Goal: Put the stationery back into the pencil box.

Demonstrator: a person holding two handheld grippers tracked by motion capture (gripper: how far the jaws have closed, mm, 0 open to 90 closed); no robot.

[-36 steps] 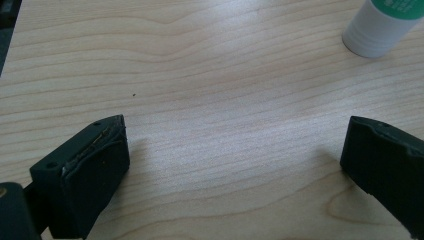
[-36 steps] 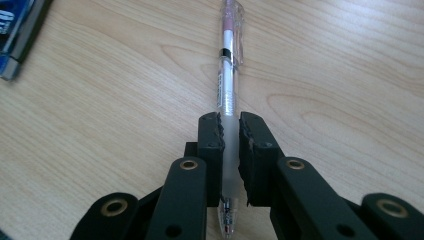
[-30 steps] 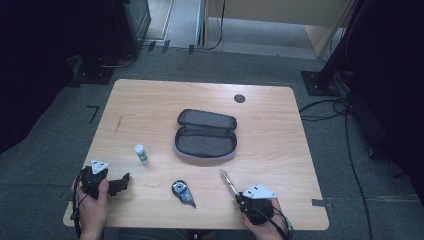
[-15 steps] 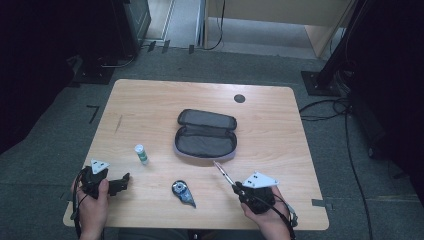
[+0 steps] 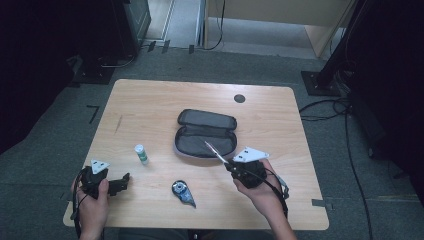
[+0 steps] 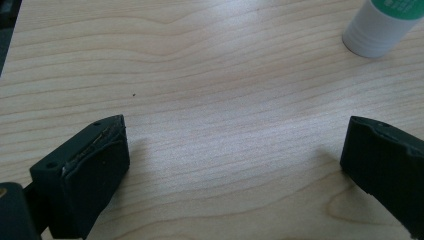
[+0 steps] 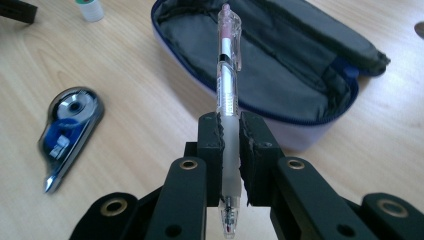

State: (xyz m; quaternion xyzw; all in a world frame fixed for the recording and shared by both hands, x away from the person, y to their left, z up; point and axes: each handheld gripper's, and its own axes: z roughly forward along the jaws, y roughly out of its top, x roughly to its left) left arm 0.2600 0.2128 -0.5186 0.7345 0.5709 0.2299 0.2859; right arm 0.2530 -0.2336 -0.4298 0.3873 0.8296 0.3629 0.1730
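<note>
While the left gripper is resting low at the near left corner of the light wooden desk with its fingers spread wide over bare wood, the right gripper is clamping a clear plastic click pen by its frosted grip. That pen is pointing (clip end forward) over the near rim of the open grey zip pencil case. A white green-labelled glue stick and a blue correction-tape dispenser are lying nearby.
</note>
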